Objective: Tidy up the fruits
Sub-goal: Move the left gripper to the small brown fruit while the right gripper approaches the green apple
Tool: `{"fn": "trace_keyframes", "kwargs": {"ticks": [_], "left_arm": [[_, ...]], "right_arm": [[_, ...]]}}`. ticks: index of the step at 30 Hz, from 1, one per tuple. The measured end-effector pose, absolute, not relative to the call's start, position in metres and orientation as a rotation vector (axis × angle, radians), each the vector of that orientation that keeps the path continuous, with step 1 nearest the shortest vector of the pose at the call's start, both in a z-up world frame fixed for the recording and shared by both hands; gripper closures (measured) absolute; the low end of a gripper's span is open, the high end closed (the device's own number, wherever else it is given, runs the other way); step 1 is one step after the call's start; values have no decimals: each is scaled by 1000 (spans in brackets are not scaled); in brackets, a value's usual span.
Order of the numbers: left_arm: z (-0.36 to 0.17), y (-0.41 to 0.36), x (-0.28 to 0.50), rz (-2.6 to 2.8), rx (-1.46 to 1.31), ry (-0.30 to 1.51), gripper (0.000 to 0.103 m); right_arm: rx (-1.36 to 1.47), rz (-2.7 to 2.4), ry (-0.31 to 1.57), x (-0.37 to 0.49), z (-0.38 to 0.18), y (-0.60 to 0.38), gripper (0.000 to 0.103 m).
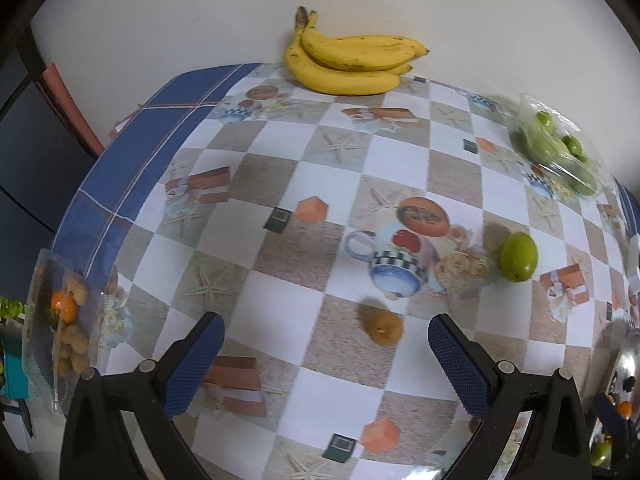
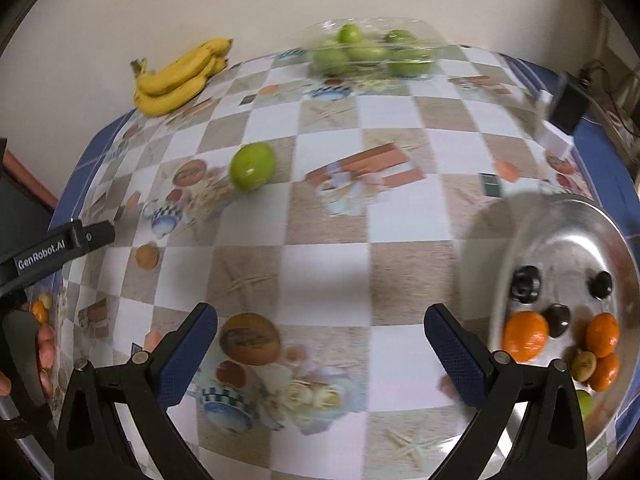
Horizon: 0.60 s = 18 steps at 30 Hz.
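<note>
A small brown fruit [image 1: 384, 327] lies on the checked tablecloth just ahead of my open, empty left gripper [image 1: 326, 354]; it also shows in the right wrist view [image 2: 147, 256]. A loose green fruit [image 1: 518, 256] lies to its right, also in the right wrist view [image 2: 252, 166]. My right gripper [image 2: 320, 350] is open and empty above the cloth, left of a steel bowl [image 2: 568, 232] that holds oranges [image 2: 525, 336], dark fruits and a small brown fruit. A banana bunch [image 1: 352, 60] lies at the far edge.
A clear bag of green fruits [image 1: 560, 148] sits at the far right of the table. A clear bag of small brown fruits and an orange [image 1: 66, 332] lies at the left edge. A black box with cables [image 2: 568, 106] sits at the far right corner.
</note>
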<state>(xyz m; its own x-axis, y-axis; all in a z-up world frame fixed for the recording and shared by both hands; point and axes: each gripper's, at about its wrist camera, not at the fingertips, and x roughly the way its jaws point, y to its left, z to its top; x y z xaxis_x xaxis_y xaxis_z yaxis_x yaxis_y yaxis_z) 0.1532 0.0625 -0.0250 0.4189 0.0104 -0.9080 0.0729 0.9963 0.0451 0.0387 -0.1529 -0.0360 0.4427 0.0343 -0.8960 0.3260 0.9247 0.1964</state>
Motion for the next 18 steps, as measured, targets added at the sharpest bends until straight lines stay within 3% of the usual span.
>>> {"fn": "trace_keyframes", "kwargs": {"ticks": [18], "left_arm": [[-38, 98, 165, -11, -8, 1173, 0]], "right_arm": [[294, -79, 1118, 81, -46, -102, 0]]}}
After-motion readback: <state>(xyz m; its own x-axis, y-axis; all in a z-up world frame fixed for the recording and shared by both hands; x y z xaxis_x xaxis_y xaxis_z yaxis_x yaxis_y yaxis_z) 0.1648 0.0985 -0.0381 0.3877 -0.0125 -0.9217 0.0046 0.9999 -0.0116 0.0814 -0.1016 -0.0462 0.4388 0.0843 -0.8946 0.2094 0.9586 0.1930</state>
